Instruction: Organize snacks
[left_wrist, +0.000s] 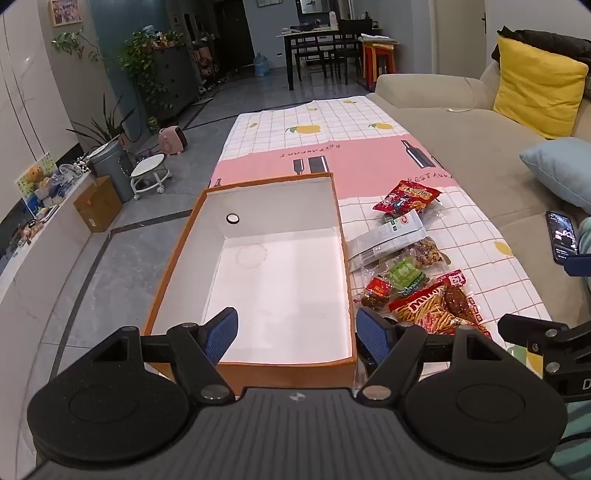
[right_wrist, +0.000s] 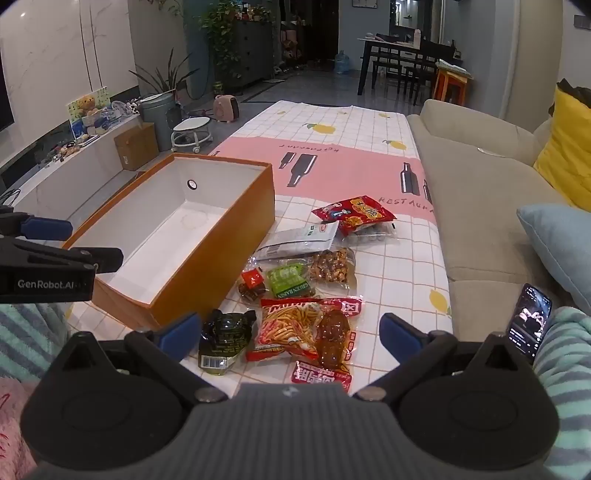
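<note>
An orange box (left_wrist: 177, 258) with a white, empty inside stands on the table; it also shows in the right wrist view (right_wrist: 221, 251). Several snack packets lie right of it: a red bag (right_wrist: 356, 214), a grey-white pouch (right_wrist: 299, 240), a nut pack (right_wrist: 332, 266), a green raisin pack (right_wrist: 290, 282), a noodle-snack bag (right_wrist: 291, 325), a dark green pack (right_wrist: 225, 341). My left gripper (left_wrist: 297, 328) is open and empty over the box's near end. My right gripper (right_wrist: 290, 332) is open and empty above the near snacks.
A checked and pink cloth (left_wrist: 332, 122) covers the table. A beige sofa (right_wrist: 480, 206) with yellow and blue cushions runs along the right. A phone (right_wrist: 528, 321) lies by the sofa edge. Floor, a stool and a bin are on the left.
</note>
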